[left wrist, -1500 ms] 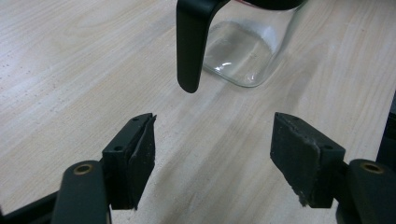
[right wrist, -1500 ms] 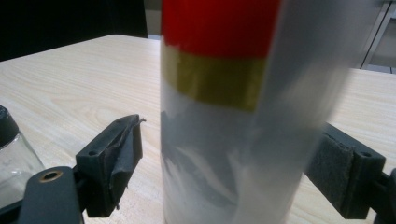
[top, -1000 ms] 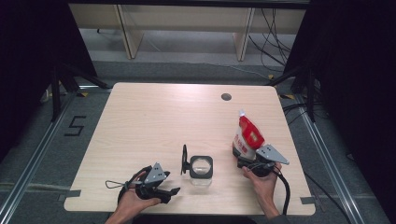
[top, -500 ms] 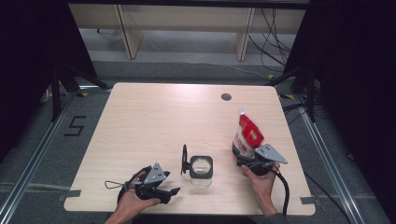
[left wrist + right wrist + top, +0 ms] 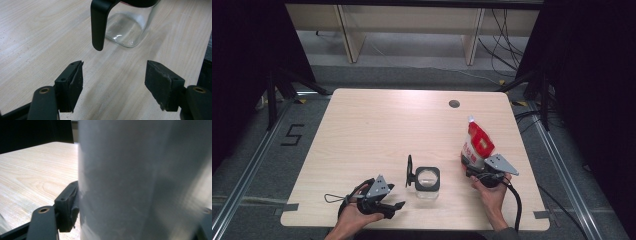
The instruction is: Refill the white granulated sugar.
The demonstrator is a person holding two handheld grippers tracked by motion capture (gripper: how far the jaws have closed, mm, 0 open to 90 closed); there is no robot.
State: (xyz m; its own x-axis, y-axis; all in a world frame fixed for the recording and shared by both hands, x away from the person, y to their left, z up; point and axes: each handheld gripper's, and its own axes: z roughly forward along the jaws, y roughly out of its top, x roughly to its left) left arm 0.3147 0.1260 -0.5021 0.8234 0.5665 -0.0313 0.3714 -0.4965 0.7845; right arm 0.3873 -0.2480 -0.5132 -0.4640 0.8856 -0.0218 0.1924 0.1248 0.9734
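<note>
So far the right gripper (image 5: 476, 167) has just been closing and pinches the red pouch (image 5: 477, 145) near the desk's (image 5: 377, 130) right edge, the left gripper (image 5: 388, 206) waits spread wide and empty by the front edge, and the glass jar (image 5: 427, 181) looks empty, so I think the pouring is not begun.

Light wooden table (image 5: 377, 130) with a small round hole (image 5: 454, 104) near the far edge. Sitting on it: a glass jar (image 5: 427, 181) with a black lid, and a red-and-white pouch (image 5: 477, 145) standing upright to its right.
</note>
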